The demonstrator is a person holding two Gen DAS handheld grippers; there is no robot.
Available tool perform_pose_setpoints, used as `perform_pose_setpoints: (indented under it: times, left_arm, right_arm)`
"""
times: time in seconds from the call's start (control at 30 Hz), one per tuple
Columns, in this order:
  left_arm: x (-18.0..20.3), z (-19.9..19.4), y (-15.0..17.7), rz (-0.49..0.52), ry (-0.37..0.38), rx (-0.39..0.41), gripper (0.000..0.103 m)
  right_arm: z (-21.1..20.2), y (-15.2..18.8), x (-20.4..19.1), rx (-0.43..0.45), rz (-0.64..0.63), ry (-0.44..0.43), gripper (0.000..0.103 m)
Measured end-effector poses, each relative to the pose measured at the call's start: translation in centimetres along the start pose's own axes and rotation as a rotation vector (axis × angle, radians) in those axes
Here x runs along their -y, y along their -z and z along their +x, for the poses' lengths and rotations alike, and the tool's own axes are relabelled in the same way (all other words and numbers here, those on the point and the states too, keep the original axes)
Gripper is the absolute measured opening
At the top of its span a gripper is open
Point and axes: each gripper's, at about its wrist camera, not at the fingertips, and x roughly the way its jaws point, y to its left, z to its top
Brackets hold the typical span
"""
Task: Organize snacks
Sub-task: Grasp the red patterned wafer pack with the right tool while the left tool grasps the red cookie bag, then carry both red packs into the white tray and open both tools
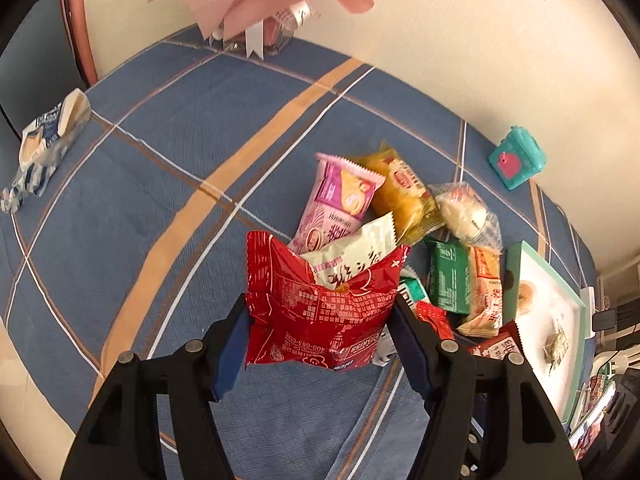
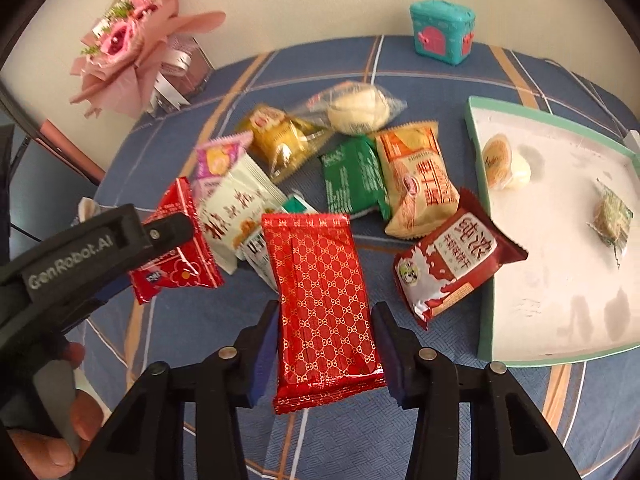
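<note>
"genrobot.ai" marks left tongs (image 2: 176, 236).

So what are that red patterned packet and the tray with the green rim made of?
Red patterned packet: probably metallised plastic film, glossy, with glinting gold print and crimped, serrated end seals. Tray: looks like cardboard, matte white inside with a thin green rim, though coated plastic is possible.

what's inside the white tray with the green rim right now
Two wrapped snacks lie in the white tray: a pale round pastry near its far left corner and a small greenish packet toward the right. The rest visible is bare; its right edge is cut off.
</note>
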Motion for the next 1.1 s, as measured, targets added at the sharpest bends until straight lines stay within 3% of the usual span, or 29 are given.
perform_pose_setpoints:
  times: [0.6,0.83,1.1]
  left_arm:
    - [1.5,-0.6,0.7,0.025,0.014,0.068,0.068]
    - [4.5,-1.0,1.6,0.112,0.042,0.074,0.068]
    - [10.4,-1.2,4.2,0.279,0.123,0.054,0.068]
  right_arm:
    - [-3.9,0.1,0.4,0.106,0.009,-0.028,0.048]
    - [-6.2,-0.4,4.0,0.183,0.093,0.037,0.048]
    - [-7.4,-0.3,11.8,0.205,0.272,0.232,0.048]
